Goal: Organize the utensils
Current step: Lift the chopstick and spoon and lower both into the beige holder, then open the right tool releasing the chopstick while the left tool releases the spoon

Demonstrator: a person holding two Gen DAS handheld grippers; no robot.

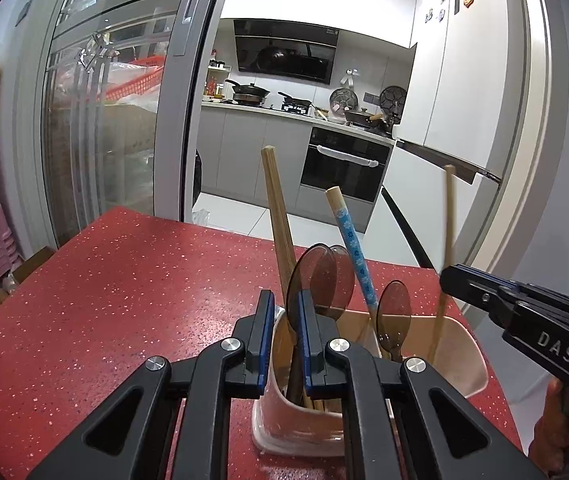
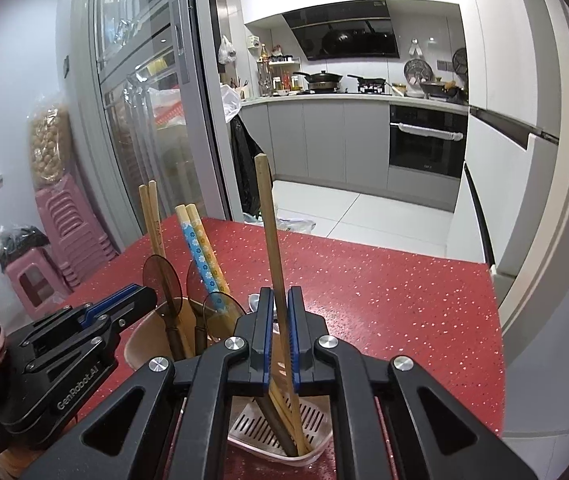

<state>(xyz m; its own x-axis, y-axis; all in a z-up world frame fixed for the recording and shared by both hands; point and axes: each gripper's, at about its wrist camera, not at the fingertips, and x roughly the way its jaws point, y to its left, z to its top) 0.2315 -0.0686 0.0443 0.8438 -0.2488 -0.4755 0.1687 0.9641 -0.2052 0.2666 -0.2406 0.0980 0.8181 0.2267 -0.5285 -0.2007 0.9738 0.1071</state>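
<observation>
Nearest, the left claw (image 1: 284, 334) stands narrowly parted astride the near rim of the pink utensil holder (image 1: 466, 364) on the red desk (image 1: 104, 300), steadying it; whether its pads press the wall I cannot tell. The right claw (image 2: 280, 334) is closed on a wooden chopstick (image 2: 268, 220), its tip low in the holder's right compartment. Smoky spoons (image 1: 326, 280) and blue flowered chopsticks (image 1: 350, 240) stand farther left. Insertion looks nearly done; next, release and lift straight out.

Both grippers are black plastic with blue pads on their fingers (image 1: 266, 340) and shiny round silver screws. The right gripper (image 1: 450, 280) has white letters "DAS", the left gripper (image 2: 144, 298) "GenRobot.AI". Bare skin shows at lower right
</observation>
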